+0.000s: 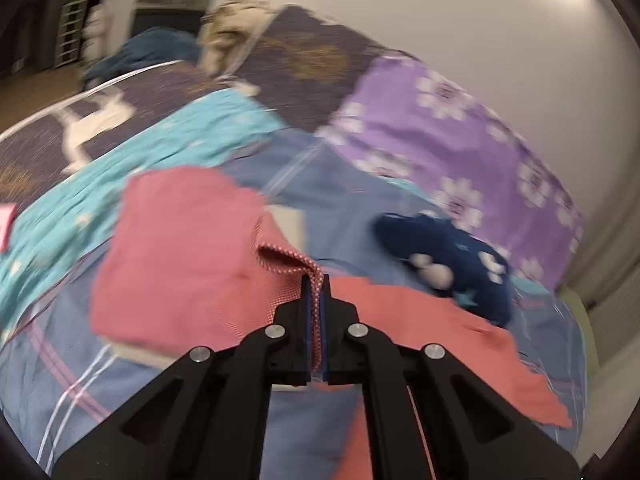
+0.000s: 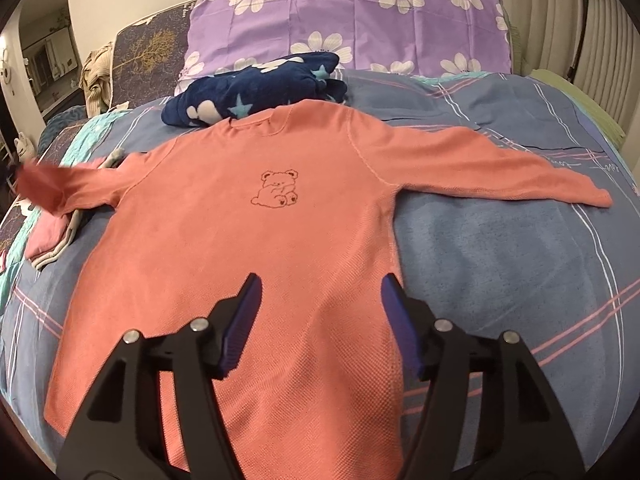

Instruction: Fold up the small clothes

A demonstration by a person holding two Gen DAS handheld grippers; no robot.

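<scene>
Coral-pink long-sleeved knit top (image 2: 256, 248) with a little stitched bear outline (image 2: 276, 190) on its chest lies face up across the bed's blue plaid cover (image 2: 500, 264), collar toward the head of the bed, hem toward the foot. One sleeve (image 2: 500, 168) stretches flat out toward the bed's right edge. Over on the other side, the left gripper (image 1: 315, 292) has its fingers (image 1: 305, 320) clenched on the end of the other sleeve (image 1: 296, 260), a pinch of the dotted knit caught between the blue pads and lifted off the cover; from the right wrist view that sleeve end is only a red blur near the bed's left edge. Right gripper (image 2: 318, 292) hovers over the lower body of the top, fingers (image 2: 244, 312) released and spread wide, one over the cloth and the other at the top's side seam, gripping nothing. Near the collar sits a bundled navy fleece garment with white and pale-blue shapes (image 2: 256, 92), just in front of a purple flowered pillow (image 2: 348, 20) at the head of the bed. Close to the bed's left edge lies a folded pink piece (image 1: 176, 256), and beyond it a strip of turquoise cloth (image 1: 132, 160).
</scene>
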